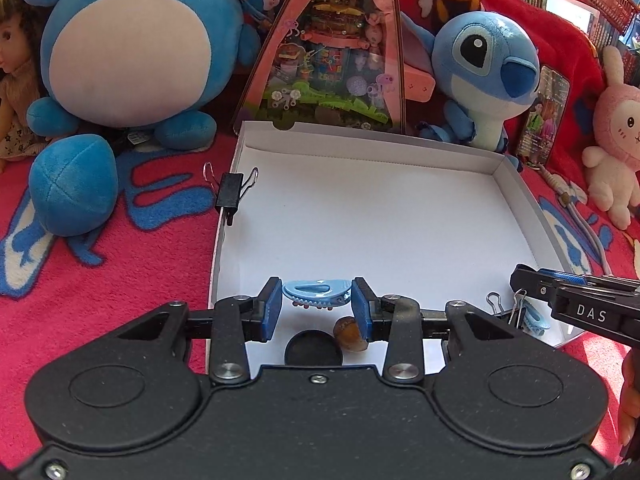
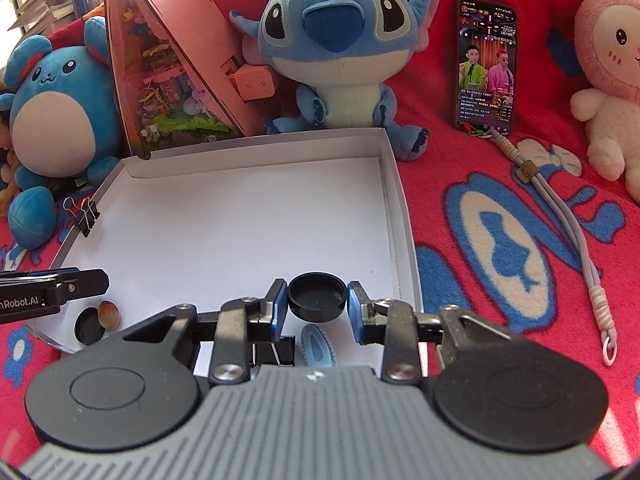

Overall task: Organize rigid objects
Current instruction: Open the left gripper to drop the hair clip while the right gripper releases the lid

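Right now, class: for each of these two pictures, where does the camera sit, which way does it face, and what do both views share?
Left wrist: sits on the left gripper, looking down its fingers into the shallow white cardboard box; it grips a light blue plastic hair clip.
Right wrist: sits on the right gripper, facing the same box; it grips a round black plastic cap.
Shared: the box, the blue big-eared plush, and each view shows the other gripper's tip.

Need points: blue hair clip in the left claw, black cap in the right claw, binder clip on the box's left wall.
blue hair clip [image 1: 316, 291], left wrist view, on its top shell.
black cap [image 2: 317, 296], right wrist view, on its hollow inside.
binder clip [image 1: 229, 194], left wrist view, on its black body.
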